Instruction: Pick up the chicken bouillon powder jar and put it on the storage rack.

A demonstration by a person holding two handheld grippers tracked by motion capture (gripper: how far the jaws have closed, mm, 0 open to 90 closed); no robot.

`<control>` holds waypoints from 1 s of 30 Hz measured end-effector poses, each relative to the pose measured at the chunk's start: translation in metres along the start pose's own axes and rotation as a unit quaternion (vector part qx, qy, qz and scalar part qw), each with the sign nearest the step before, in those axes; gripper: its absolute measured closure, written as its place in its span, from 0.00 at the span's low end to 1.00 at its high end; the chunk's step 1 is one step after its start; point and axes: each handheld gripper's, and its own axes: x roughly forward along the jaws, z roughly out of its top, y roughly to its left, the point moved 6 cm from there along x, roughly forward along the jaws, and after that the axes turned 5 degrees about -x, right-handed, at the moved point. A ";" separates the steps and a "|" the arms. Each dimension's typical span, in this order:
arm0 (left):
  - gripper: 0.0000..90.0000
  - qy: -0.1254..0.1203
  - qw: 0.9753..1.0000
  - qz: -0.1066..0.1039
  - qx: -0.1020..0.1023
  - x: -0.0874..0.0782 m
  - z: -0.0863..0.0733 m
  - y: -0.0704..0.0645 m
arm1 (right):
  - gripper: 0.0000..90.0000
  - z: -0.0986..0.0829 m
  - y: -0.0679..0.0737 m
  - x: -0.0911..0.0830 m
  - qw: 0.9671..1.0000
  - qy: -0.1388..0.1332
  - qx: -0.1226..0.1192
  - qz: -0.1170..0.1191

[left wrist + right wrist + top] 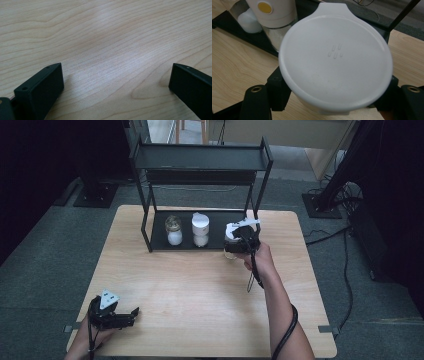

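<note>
Here's the white-lidded jar (335, 60), clamped at its sides by the right claw (239, 243), whose two black jaws press in on either side just under the lid in the right gripper view. The lid is round with a small tab at its far edge and a few tiny raised marks near the middle. Seen from the high view, that jar sits just off the front right corner of the black shelf rack (200, 162), at the edge of the rack's lower tray, and whether its base touches the counter (200, 290) I cannot tell. Inside the rack, on the lower tray, stand two more: a tall jar with a white cap (200, 229) in the middle, white contents in its lower part, and to the left of it a glass jar (173, 230) with white contents at the bottom. The rack's top shelf sits bare and dark above them. Well away from the rack, near the counter's front left corner, the left claw (131, 315) rests low over the wood, jaws spread wide apart with nothing between them but bare wood grain in the left gripper view.
</note>
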 end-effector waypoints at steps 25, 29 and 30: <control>0.00 0.000 1.000 0.000 0.000 0.000 0.000 0.000 | 0.34 0.021 -0.008 0.037 1.000 0.019 0.010 -0.012; 0.00 0.000 1.000 0.000 0.000 0.000 0.000 0.000 | 0.34 0.025 -0.009 0.040 1.000 0.020 0.010 -0.017; 0.00 0.000 1.000 0.000 0.000 0.000 0.000 0.000 | 0.34 0.025 -0.009 0.041 1.000 0.020 0.011 -0.017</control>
